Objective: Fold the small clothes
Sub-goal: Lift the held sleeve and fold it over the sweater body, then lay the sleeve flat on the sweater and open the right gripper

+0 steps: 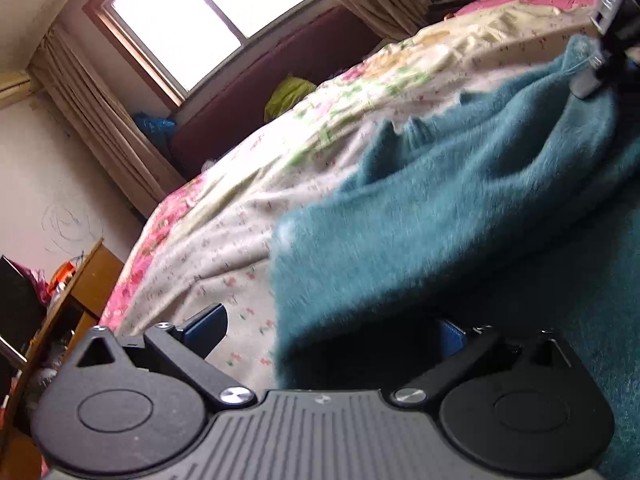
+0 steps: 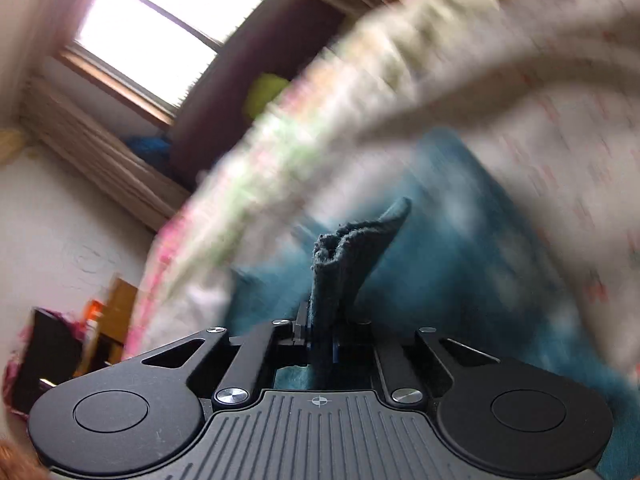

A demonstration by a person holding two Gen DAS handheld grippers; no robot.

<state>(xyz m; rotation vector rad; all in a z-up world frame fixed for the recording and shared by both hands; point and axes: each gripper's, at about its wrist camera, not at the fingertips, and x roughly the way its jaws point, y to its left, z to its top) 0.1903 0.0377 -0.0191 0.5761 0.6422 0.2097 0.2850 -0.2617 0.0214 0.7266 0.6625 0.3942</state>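
Note:
A fuzzy teal garment (image 1: pixel 460 208) lies on a floral bedspread (image 1: pixel 224 240). My left gripper (image 1: pixel 332 332) is open, its fingers wide apart, and the garment's near edge drapes between them. The right gripper (image 1: pixel 596 68) shows at the upper right of the left wrist view, pinching a lifted corner of the garment. In the right wrist view my right gripper (image 2: pixel 320 344) is shut on a bunched fold of the teal garment (image 2: pixel 344 256), which sticks up past the fingertips. That view is blurred by motion.
A window (image 1: pixel 208 12) with beige curtains and a dark maroon headboard (image 1: pixel 280 80) stand beyond the bed. A yellow-green cloth (image 1: pixel 290 94) lies by the headboard. A wooden desk (image 1: pixel 72 292) with clutter stands at the left.

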